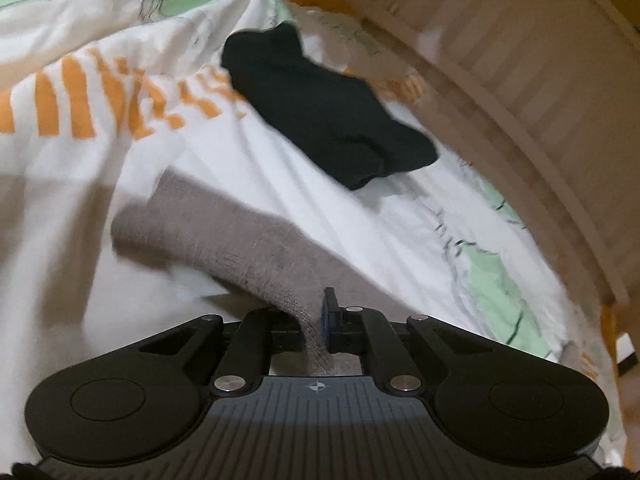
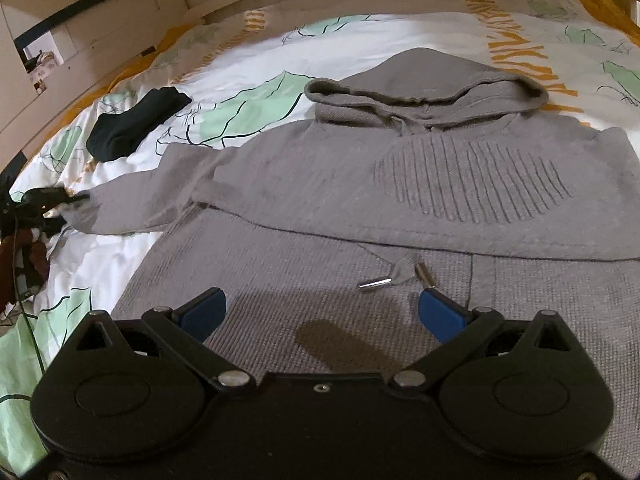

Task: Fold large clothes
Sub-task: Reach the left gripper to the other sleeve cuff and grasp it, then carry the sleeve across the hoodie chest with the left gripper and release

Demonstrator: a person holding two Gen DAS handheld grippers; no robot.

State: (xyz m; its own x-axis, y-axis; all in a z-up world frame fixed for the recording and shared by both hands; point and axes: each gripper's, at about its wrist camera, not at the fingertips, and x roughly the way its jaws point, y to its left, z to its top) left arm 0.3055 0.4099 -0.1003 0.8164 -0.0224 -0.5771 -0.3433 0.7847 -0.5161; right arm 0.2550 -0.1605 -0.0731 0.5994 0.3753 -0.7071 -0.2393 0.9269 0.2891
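i read no brand or legible writing anywhere; the orange marks on the duvet (image 2: 248,52) are only pattern. the grey hoodie (image 2: 400,184) lies flat at centre, hood toward 12 o'clock, lower half folded up, two metal drawstring tips (image 2: 376,285) on it. my left gripper (image 1: 320,320) is clamped on the sleeve cuff (image 1: 308,320). my right gripper (image 2: 320,312) hangs spread wide above the knit, holding nothing. a black garment (image 2: 136,124) sits at 10 o'clock near the wooden bed rail (image 2: 100,92); open duvet lies between.
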